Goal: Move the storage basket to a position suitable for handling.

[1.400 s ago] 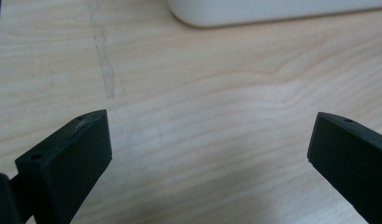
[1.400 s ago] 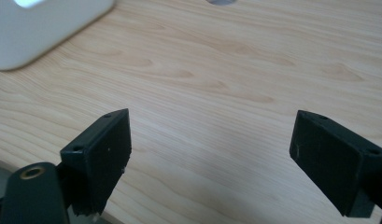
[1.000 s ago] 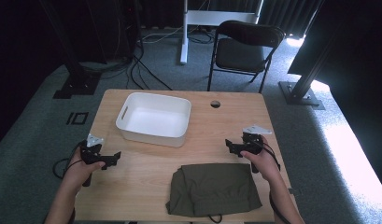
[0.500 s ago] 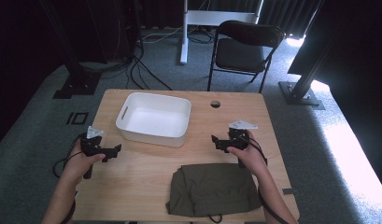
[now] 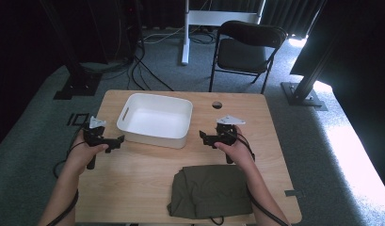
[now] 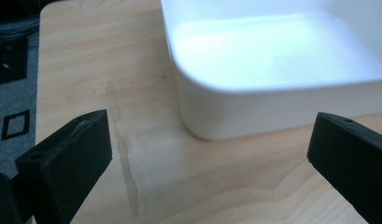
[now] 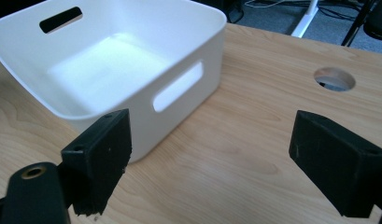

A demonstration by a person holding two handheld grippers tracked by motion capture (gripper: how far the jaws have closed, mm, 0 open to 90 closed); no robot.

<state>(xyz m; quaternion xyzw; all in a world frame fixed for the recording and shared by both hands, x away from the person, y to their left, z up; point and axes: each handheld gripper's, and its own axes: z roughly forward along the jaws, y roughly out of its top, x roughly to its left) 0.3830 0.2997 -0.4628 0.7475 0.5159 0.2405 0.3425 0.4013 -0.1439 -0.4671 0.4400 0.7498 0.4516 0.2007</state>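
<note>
1. White bin [image 5: 156,120] sits empty, mid-table, between both grippers.
2. Left gripper [image 5: 116,141] and right gripper [image 5: 204,138]: jaws apart, holding nothing.
3. Folded olive cloth [image 5: 210,192] untouched at near edge; work seems barely begun.

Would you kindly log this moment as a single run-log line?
left tool: open, beside white bin | right tool: open, facing bin | olive cloth: folded, untouched

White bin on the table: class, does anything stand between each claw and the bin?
Nothing visible does. The left claw and right claw both sit open beside the white bin, with bare table between each and the bin's walls. The folded olive cloth lies nearer the person, out of both paths.
</note>
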